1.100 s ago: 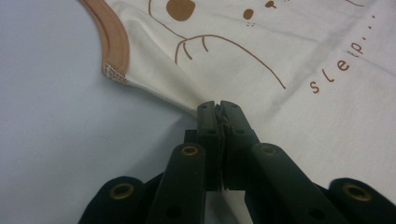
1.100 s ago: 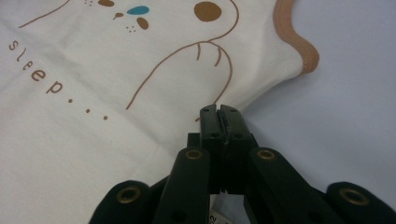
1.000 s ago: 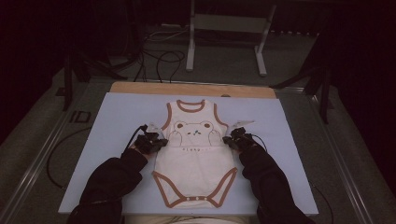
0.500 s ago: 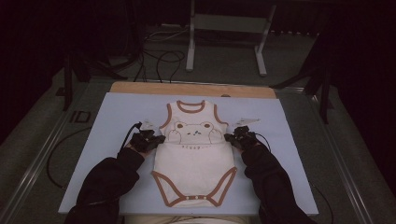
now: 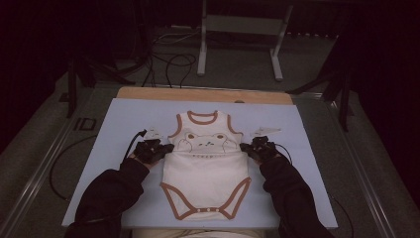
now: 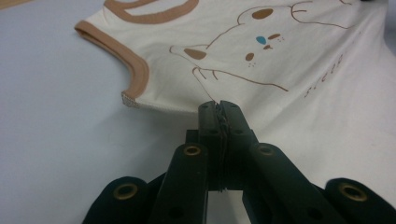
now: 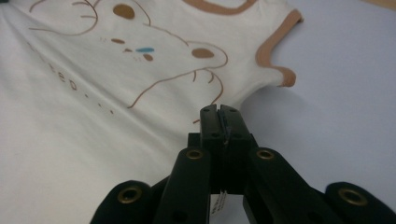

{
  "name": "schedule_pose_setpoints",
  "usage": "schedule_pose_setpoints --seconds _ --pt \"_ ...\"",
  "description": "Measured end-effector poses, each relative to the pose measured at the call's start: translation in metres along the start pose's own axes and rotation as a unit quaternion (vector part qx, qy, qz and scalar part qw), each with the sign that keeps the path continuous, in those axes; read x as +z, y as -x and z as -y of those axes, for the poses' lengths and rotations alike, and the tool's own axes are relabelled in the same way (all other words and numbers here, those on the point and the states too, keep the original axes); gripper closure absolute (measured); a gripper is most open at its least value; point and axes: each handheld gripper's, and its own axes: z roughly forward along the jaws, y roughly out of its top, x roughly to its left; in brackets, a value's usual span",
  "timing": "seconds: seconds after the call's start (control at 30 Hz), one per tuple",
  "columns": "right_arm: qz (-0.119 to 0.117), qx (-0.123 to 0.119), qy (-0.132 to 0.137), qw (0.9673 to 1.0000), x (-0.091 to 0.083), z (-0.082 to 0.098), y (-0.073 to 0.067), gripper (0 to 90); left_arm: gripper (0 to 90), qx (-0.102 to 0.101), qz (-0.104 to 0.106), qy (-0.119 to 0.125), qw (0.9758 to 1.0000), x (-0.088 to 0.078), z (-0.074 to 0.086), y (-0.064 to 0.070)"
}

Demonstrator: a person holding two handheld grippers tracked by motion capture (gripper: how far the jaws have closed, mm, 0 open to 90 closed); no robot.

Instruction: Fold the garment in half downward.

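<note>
A cream baby bodysuit (image 5: 205, 173) with brown trim and a bear print lies on the pale blue mat (image 5: 119, 124), collar at the far end. My left gripper (image 5: 166, 148) is shut on its left side edge just below the armhole; in the left gripper view the jaws (image 6: 218, 106) pinch the cloth (image 6: 289, 60). My right gripper (image 5: 246, 148) is shut on the opposite side edge, its jaws (image 7: 219, 111) closed on the cloth (image 7: 93, 102) under the other armhole. The cloth between the grippers is drawn taut and slightly raised off the mat.
A wooden strip (image 5: 198, 94) runs along the mat's far edge. Beyond it, on the floor, stand a metal frame's legs (image 5: 202, 49) and loose cables (image 5: 168, 64). A black cable (image 5: 57, 168) trails left of the mat. Bare mat lies on both sides of the garment.
Both grippers have risen a little, holding the bodysuit's sides. The chest part is lifted and tightened, and the collar end has slid slightly toward me.
</note>
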Motion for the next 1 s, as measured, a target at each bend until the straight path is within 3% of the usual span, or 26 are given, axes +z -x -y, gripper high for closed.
schedule_pose_setpoints --seconds 0.27,0.67,0.87,1.0 --pt "-0.007 -0.015 0.011 0.9998 -0.021 0.003 -0.015 89.9 89.9 0.009 0.017 0.002 0.9998 -0.017 0.009 0.013" --pt "-0.028 -0.027 0.019 0.9991 -0.051 0.025 -0.043 89.8 89.9 0.022 0.045 -0.01 0.9987 -0.038 0.029 0.035" --pt "-0.034 -0.036 0.002 0.9987 -0.055 0.038 -0.055 89.8 89.9 0.029 0.053 -0.022 0.9979 -0.044 0.042 0.046" --pt "-0.041 -0.038 -0.009 0.9984 -0.056 0.049 -0.059 89.8 89.8 0.022 0.057 -0.021 0.9979 -0.046 0.049 0.052"
